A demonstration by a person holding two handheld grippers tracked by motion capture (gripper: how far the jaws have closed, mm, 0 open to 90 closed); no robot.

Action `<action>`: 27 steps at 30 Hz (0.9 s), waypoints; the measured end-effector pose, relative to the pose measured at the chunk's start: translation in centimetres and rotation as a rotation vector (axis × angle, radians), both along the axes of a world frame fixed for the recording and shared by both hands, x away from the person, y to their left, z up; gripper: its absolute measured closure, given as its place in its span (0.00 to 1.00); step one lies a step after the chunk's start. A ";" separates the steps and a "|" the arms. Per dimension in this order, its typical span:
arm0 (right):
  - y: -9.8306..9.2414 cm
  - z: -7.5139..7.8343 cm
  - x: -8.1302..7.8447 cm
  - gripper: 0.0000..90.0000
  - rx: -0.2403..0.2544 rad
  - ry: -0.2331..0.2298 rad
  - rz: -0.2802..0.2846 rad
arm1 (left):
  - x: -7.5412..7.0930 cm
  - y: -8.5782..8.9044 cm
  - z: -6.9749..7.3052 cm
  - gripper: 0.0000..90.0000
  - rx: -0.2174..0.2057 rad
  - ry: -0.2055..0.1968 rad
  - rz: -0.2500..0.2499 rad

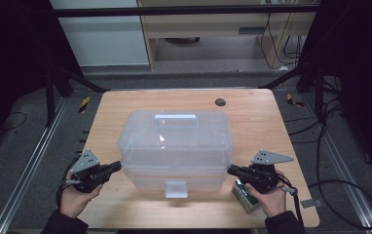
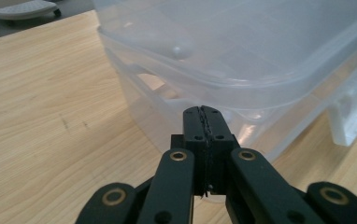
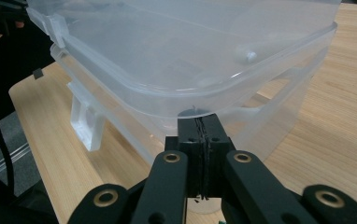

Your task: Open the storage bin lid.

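A big see-through plastic box with a lid (image 1: 175, 146) stands in the middle of the light wooden surface (image 1: 252, 109). The box has a carry handle (image 1: 175, 120) on top and a little clear latch (image 1: 176, 189) on the near side, facing the person.

The left gripper (image 1: 117, 166) is at the left end of the box, and the right gripper (image 1: 232, 169) is at the right end. Both point in at the box, one from each side. In the left gripper view the two black jaws are pressed tight together with nothing between them, and their tip sits just under the lid's rim (image 2: 242, 86). In the right gripper view it is the same: the jaws are pressed together, pinching nothing, and the tip is right under the edge of the lid (image 3: 186, 100). I cannot tell if the tips touch the plastic or are just beside it.

A small green and white carton (image 1: 245, 195) lies on the surface near the right hand (image 1: 271, 197), beside the box.

It looks like the step is getting ready to lift the lid from both ends. Next, both tips need to push up under the rim together, slowly and evenly, so the lid comes up flat and the box does not slide. The front latch looks closed, so it may need to be undone first.
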State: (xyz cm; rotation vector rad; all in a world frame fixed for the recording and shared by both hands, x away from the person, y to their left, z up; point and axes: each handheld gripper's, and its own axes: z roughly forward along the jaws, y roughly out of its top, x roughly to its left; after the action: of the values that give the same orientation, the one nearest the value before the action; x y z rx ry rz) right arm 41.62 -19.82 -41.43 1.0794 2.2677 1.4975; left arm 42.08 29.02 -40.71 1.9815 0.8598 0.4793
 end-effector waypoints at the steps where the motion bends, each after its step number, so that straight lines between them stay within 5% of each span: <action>1: 0.0 0.0 0.0 0.99 0.001 0.001 0.000 | 0.0 -0.1 0.0 0.99 -0.003 0.004 -0.009; 11: 0.0 0.2 0.1 0.99 0.010 -0.004 -0.003 | -0.2 -0.6 0.2 0.99 -0.035 -0.010 -0.037; 27: -0.1 2.8 1.3 1.00 0.056 -0.056 -0.024 | 0.6 -0.9 2.9 0.99 -0.063 -0.077 0.005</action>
State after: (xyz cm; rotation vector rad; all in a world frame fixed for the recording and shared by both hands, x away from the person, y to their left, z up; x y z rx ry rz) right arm 42.91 -19.89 -38.62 1.0612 2.1804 1.5702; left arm 42.64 28.09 -37.84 1.8919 0.8227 0.5218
